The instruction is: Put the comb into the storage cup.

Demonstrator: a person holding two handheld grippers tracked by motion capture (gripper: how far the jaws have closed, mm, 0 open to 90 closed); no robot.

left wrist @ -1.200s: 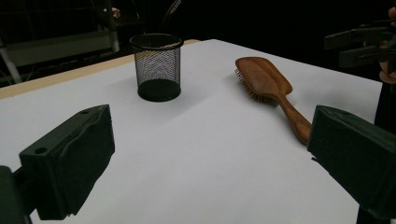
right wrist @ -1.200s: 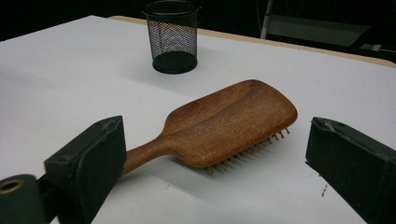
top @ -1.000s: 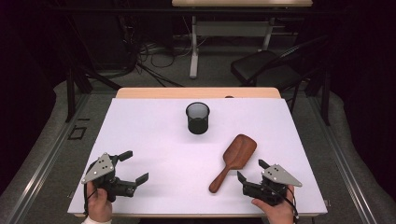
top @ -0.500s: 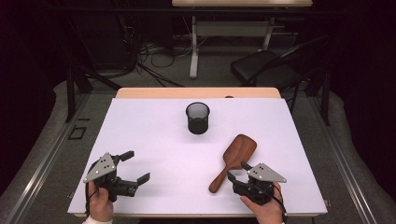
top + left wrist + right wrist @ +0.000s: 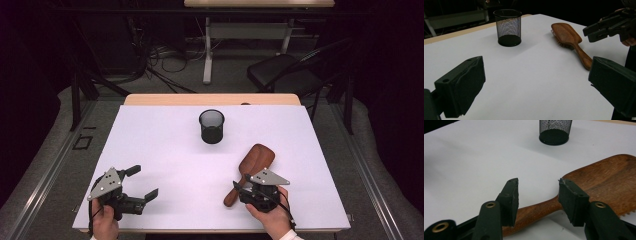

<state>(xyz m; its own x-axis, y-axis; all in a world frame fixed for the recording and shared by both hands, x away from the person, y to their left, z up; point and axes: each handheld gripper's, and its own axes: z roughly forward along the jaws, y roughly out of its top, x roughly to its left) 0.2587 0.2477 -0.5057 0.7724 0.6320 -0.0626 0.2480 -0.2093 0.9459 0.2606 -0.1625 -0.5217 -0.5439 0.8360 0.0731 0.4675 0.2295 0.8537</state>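
Two jaws of the right gripper (image 5: 538, 195) are straddling the handle of the brush (image 5: 251, 168), having just been closing, pads not yet pressing the wood. Brush is lying bristles-down on the table (image 5: 165, 150), right of centre, well apart from the mesh cup (image 5: 211, 126). Left gripper (image 5: 145, 186) is resting released, near the front edge. Judgement: centring the handle between the pads before clamping is paying off here; gripping close to the head is likely limiting droop on lifting. Squeezing squarely, since the rounded handle may be prone to rolling.

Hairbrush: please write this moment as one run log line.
right gripper: jaws closing astride hairbrush handle, no grip | left gripper: open, idle | mesh cup: upright
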